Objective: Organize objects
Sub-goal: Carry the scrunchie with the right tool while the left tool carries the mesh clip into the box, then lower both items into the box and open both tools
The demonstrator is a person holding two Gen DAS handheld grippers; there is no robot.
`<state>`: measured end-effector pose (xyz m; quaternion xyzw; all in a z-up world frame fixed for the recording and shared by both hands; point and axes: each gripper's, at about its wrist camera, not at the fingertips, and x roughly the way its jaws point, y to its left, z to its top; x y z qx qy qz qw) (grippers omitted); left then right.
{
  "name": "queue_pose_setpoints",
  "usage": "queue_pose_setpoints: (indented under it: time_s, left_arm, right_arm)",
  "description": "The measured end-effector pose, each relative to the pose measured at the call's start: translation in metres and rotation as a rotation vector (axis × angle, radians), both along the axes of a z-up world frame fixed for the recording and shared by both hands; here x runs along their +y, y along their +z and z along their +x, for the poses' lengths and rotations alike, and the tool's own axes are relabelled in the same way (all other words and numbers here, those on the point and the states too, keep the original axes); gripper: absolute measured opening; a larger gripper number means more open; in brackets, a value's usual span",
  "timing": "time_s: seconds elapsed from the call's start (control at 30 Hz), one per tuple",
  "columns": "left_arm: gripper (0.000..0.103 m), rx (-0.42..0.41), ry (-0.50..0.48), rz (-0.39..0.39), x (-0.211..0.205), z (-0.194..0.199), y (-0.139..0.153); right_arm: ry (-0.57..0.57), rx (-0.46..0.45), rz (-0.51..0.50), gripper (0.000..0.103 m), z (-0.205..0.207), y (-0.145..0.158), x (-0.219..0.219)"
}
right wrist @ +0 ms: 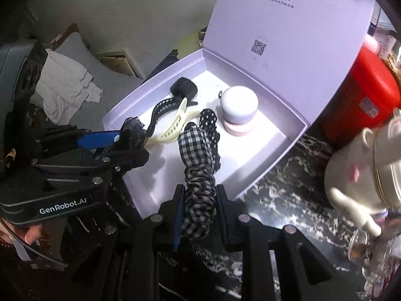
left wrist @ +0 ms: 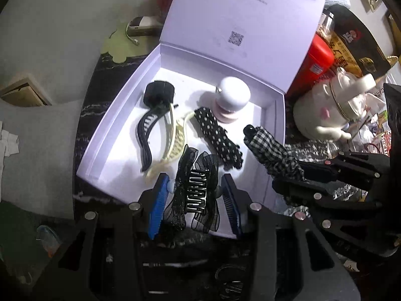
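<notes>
An open lilac box (left wrist: 272, 135) (right wrist: 295, 128) lies on the dark marble counter, lid propped up. Inside lie a black clip (left wrist: 146, 138), a cream clip (left wrist: 173, 145) (right wrist: 175, 125), a polka-dot clip (left wrist: 218, 135) (right wrist: 209, 120) and a white-and-pink jar (left wrist: 231, 97) (right wrist: 239, 107). My left gripper (left wrist: 195, 190) is shut on a black mesh-bow hair clip (left wrist: 198, 188) (right wrist: 131, 130) over the box's near edge. My right gripper (right wrist: 199, 200) is shut on a black-and-white gingham hair clip (right wrist: 198, 155) (left wrist: 273, 148) held over the box's near right side.
A red container (right wrist: 363, 100) (left wrist: 315, 67) stands right of the box. A white teapot (left wrist: 323, 110) (right wrist: 361, 175) and glassware (right wrist: 376, 258) crowd the right side. A pale green coaster (left wrist: 120, 45) with a small case lies behind the box. Cloth (right wrist: 67, 87) lies at the left.
</notes>
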<state>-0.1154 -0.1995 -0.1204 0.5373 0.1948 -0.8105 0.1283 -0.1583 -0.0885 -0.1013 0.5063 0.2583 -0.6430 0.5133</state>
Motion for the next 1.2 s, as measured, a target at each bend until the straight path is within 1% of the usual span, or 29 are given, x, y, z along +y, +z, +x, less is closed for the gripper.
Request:
queue_pose_setpoints:
  time_s: [0.33, 0.47, 0.77, 0.93, 1.2]
  left_arm:
    - [0.041, 0.016, -0.007, -0.010, -0.021, -0.022, -0.013]
    - [0.041, 0.038, -0.007, -0.007, -0.027, -0.028, -0.015]
    - [0.041, 0.057, -0.027, -0.047, -0.033, -0.039, -0.020]
    - [0.041, 0.061, -0.024, -0.047, -0.036, -0.043, -0.024]
    - [0.041, 0.045, -0.014, -0.045, -0.037, -0.042, -0.034]
  right_arm:
    - [-0.016, -0.017, -0.008, 0.024, -0.017, -0.011, -0.027]
    - [-0.022, -0.022, -0.015, 0.024, -0.023, -0.016, -0.037]
    - [-0.011, -0.019, -0.015, 0.024, -0.026, -0.027, -0.055]
    - [-0.006, -0.013, -0.008, 0.024, -0.027, -0.031, -0.060]
    - [-0.010, -0.014, 0.017, 0.024, -0.028, -0.042, -0.062]
